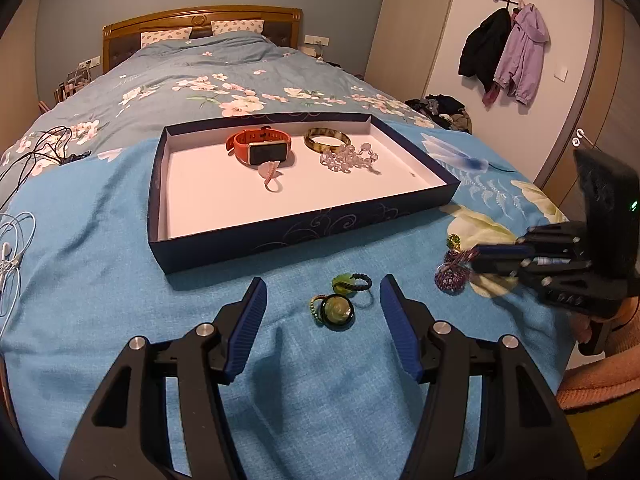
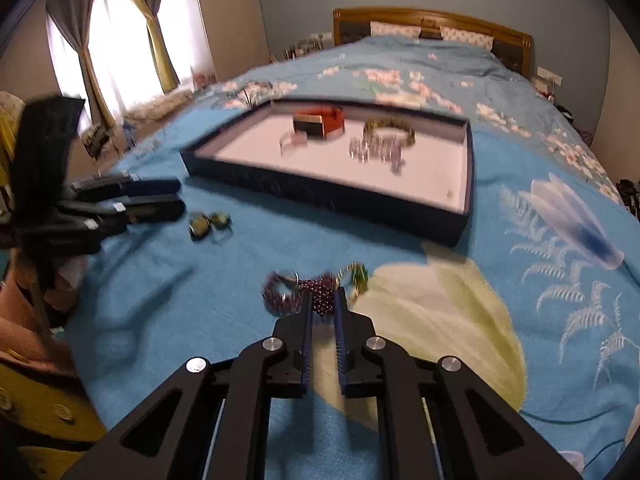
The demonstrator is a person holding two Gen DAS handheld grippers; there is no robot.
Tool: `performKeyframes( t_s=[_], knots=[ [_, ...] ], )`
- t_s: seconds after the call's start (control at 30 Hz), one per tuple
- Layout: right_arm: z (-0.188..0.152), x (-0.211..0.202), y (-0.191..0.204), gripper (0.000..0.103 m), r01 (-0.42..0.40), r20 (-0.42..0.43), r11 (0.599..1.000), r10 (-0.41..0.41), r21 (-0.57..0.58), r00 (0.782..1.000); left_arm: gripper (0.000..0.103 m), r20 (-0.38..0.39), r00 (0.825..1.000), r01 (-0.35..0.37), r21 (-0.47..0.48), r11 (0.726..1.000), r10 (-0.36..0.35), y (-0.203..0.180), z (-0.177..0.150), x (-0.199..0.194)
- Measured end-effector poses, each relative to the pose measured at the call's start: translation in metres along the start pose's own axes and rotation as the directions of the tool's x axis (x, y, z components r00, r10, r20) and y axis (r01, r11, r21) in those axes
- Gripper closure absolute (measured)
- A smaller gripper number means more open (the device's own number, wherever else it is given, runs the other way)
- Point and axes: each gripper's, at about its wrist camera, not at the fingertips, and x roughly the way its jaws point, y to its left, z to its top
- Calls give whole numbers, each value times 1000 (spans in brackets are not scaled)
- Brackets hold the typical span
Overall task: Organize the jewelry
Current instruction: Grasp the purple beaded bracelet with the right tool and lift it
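Two green-stone rings (image 1: 338, 310) (image 2: 208, 224) lie on the blue blanket, between the fingers of my open left gripper (image 1: 322, 284) (image 2: 180, 197), untouched. To the right, my right gripper (image 2: 324, 294) (image 1: 476, 258) is shut on a purple bead bracelet (image 2: 320, 300) (image 1: 450, 276). A small green-and-gold piece (image 2: 358, 276) lies beside the bracelet. Beyond both stands a dark blue tray (image 1: 280, 236) (image 2: 320, 196) with a white floor. It holds an orange watch (image 1: 260, 148), an amber bangle (image 1: 326, 138), a clear bead bracelet (image 1: 348, 158) and a small pink piece (image 1: 272, 174).
Everything sits on a bed with a floral blue cover. Dark cables (image 1: 40, 148) and a white cable (image 1: 12, 248) lie at the bed's left edge. Coats (image 1: 504, 48) hang on the right wall by a door. A person's sleeve (image 1: 600, 392) shows at the right.
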Motion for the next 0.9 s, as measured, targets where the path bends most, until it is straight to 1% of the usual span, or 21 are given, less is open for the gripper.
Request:
performKeyframes(
  t_s=[0.1, 0.17, 0.27, 0.37, 0.4, 0.47, 0.63, 0.77, 0.9],
  knots=[
    [8, -15, 1, 95, -18, 52, 1000, 18, -3, 998, 45, 1, 1000, 3, -4, 1000, -3, 1, 0, 0],
    [13, -21, 1, 95, -54, 75, 999, 53, 6, 996, 45, 2, 1000, 2, -2, 1000, -2, 1, 0, 0],
    [16, -26, 1, 95, -52, 93, 999, 51, 9, 994, 45, 6, 1000, 2, 0, 1000, -2, 1, 0, 0],
    [20, -29, 0, 95, -79, 113, 997, 76, 25, 991, 45, 7, 1000, 5, 1, 1000, -5, 1, -1, -1],
    [21, -30, -1, 95, -72, 117, 997, 68, 27, 991, 45, 6, 1000, 5, 2, 1000, -5, 1, -1, -1],
    [23, -33, -3, 95, -86, 129, 996, 81, 35, 988, 45, 4, 1000, 7, 8, 1000, -7, 0, -2, 0],
    [27, -39, -8, 95, -88, 164, 995, 78, 51, 983, 46, -5, 1000, 11, 38, 999, -10, -5, -7, -2],
    [30, -38, -9, 95, -88, 170, 995, 77, 54, 982, 49, -26, 1000, 10, 67, 998, -8, -12, -10, 1],
    [30, -35, -9, 95, -92, 167, 994, 81, 58, 983, 51, -41, 999, 12, 74, 997, -9, -13, -10, 5]
  ],
)
